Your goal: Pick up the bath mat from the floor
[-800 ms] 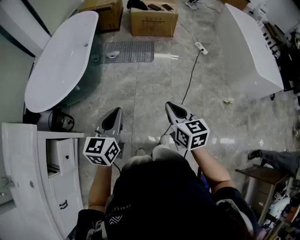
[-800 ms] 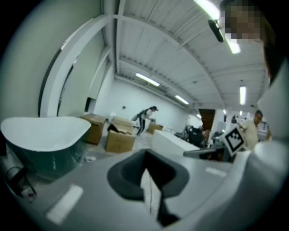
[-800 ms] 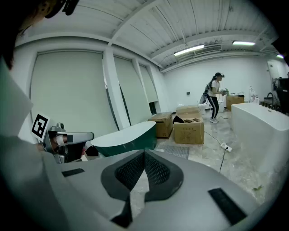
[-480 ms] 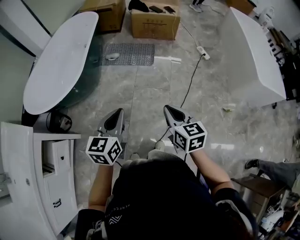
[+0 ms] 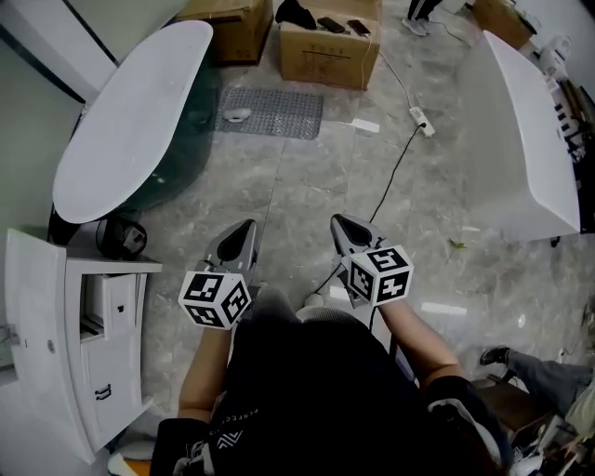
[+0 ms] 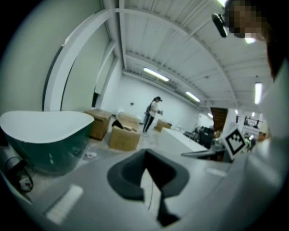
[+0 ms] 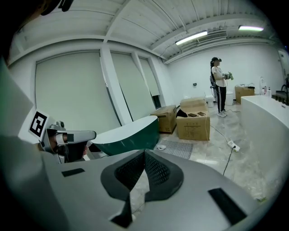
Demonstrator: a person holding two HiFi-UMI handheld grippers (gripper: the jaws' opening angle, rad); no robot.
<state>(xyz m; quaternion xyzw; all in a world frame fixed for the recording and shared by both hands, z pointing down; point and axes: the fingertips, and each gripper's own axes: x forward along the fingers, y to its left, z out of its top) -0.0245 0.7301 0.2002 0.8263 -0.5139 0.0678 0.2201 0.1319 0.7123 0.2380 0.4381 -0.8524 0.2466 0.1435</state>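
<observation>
Head view suggests the approach step: the bath mat (image 5: 274,112) lies far off on the floor (image 5: 307,186). The left gripper (image 5: 242,231) and right gripper (image 5: 342,224) have their jaws clenched on nothing. Next probably means moving closer and opening them.

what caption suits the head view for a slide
Left claw and right claw, shut, face the bath mat beside the tub.

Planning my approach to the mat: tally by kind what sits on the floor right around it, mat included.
Bath mat: 1
Small pale object on the mat: 1
Cardboard boxes behind it: 2
Green-sided bathtub beside it: 1
Power strip: 1
Total: 6
</observation>
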